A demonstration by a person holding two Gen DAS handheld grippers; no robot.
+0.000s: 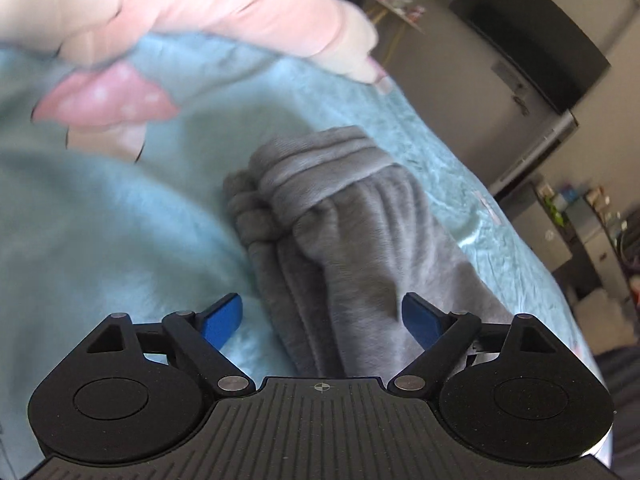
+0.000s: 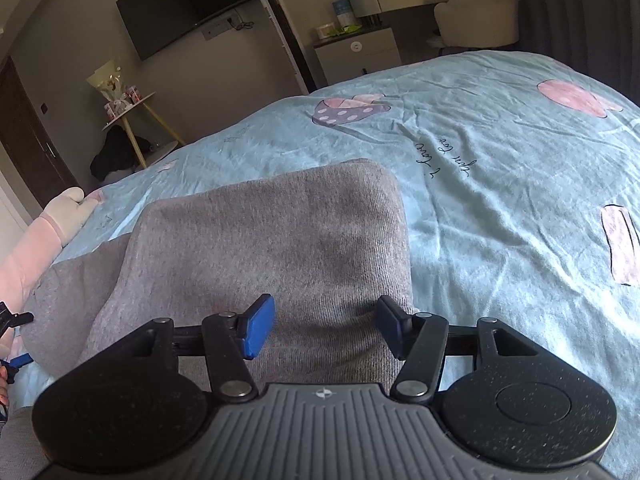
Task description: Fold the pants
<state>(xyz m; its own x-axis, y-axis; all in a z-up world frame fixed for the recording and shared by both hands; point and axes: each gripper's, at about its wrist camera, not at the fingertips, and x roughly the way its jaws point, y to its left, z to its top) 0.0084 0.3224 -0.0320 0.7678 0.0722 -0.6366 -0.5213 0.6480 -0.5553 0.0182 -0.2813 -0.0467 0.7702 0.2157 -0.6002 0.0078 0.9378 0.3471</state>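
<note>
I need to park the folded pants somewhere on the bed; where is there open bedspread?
Right wrist view: open bedspread lies right of the grey pants, between the script lettering and the pink prints. Left of the pants it is crowded by a pink plush toy. Left wrist view: a bare strip sits between the pants' waistband and that toy.

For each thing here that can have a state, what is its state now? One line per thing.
left hand-held gripper: open, both fingers apart, gray cloth between them but not pinched.
right hand-held gripper: open, over the pants, holding nothing.
gray pants: folded over, lying on the bed; waistband bunched.
blue bedspread: spread out, wrinkled.
television: off, screen dark.
</note>
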